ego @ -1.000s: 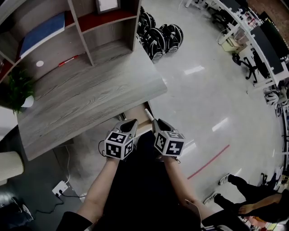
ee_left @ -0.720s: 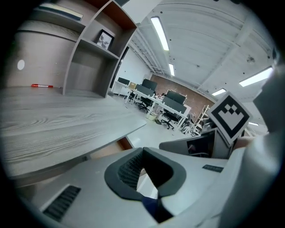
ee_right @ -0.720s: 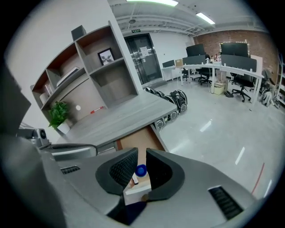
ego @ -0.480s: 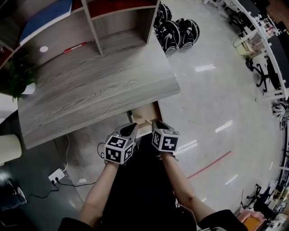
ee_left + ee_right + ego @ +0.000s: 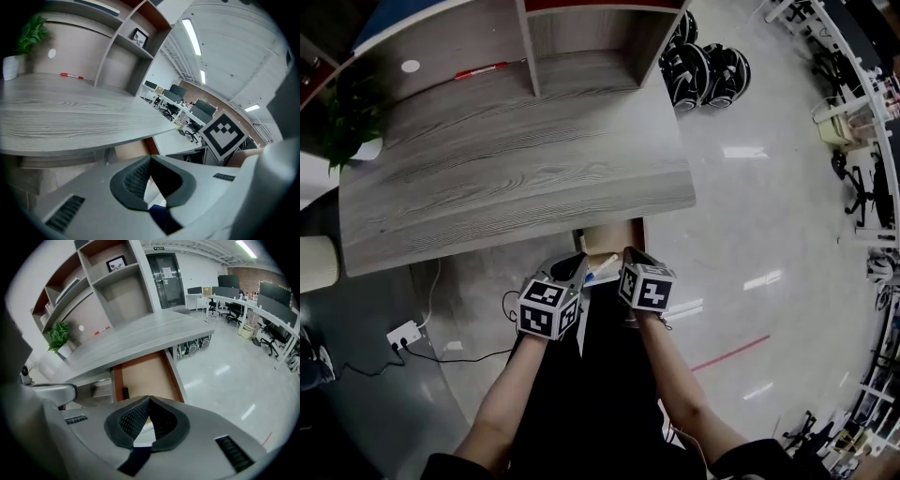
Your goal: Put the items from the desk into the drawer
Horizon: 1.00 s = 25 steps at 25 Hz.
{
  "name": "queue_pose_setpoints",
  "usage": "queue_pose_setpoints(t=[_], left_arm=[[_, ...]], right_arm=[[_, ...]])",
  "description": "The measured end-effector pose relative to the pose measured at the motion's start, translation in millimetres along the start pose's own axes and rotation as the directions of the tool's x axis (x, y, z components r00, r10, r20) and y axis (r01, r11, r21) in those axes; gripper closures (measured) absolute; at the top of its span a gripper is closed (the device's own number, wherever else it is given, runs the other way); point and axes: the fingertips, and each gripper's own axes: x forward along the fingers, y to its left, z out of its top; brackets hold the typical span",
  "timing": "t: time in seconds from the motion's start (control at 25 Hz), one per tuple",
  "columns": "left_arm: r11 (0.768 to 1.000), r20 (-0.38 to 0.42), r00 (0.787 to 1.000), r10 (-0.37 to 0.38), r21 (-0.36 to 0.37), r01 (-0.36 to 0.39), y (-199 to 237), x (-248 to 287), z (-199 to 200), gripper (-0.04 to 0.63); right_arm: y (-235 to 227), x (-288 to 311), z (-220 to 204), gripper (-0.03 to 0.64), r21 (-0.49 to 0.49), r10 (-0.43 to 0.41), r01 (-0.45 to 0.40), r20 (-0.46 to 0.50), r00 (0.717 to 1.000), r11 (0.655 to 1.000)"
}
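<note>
Counter (image 5: 516,187): grey wood-grain. Drawer (image 5: 143,376): tan inside, red-brown side walls. Pen (image 5: 480,70): red. Plant (image 5: 349,117): green, in wht pot (image 5: 367,148). Floor (image 5: 769,234): glossy pale grey w/ red line.

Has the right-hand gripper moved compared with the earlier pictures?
Yes. The right gripper has moved down toward the open drawer under the desk; its jaws have just been closing, with nothing between them.

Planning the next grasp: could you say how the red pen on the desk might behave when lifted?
The red pen looks thin and straight, so probably stiff and light. Lying flat on the desk, it may roll if nudged.
</note>
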Motion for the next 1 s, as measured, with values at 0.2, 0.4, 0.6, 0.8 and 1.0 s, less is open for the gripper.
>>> queue_pose_setpoints(t=[0.2, 0.4, 0.6, 0.8, 1.0], left_arm=[[1.000, 0.001, 1.000, 0.007, -0.012, -0.007, 0.7, 1.9, -2.0, 0.574], [1.000, 0.003, 1.000, 0.012, -0.007, -0.012, 3.3, -0.8, -2.3, 0.574], [1.000, 0.019, 1.000, 0.012, 0.004, -0.012, 3.9, -6.4, 1.6, 0.574], [1.000, 0.072, 0.997, -0.006, 0.017, 0.005, 0.6, -23.2, 16.7, 0.574], [0.999, 0.154, 0.988, -0.003, 0.042, -0.003, -2.1, -53.5, 37.5, 0.575]], right_arm=[[-8.0, 0.3, 8.9, 0.600, 0.010, -0.002, 0.002, 0.008, 1.000, 1.000], [-6.3, 0.1, 1.8, 0.600, 0.007, 0.004, -0.004, -0.002, 1.000, 1.000], [7.1, -3.7, -5.3, 0.600, 0.014, 0.056, -0.056, 0.008, 0.998, 0.998], [39.4, -22.9, 11.4, 0.600, 0.030, 0.167, -0.172, 0.115, 0.979, 0.985], [83.4, -49.7, 35.3, 0.600, 0.013, 0.265, -0.277, 0.244, 0.933, 0.961]])
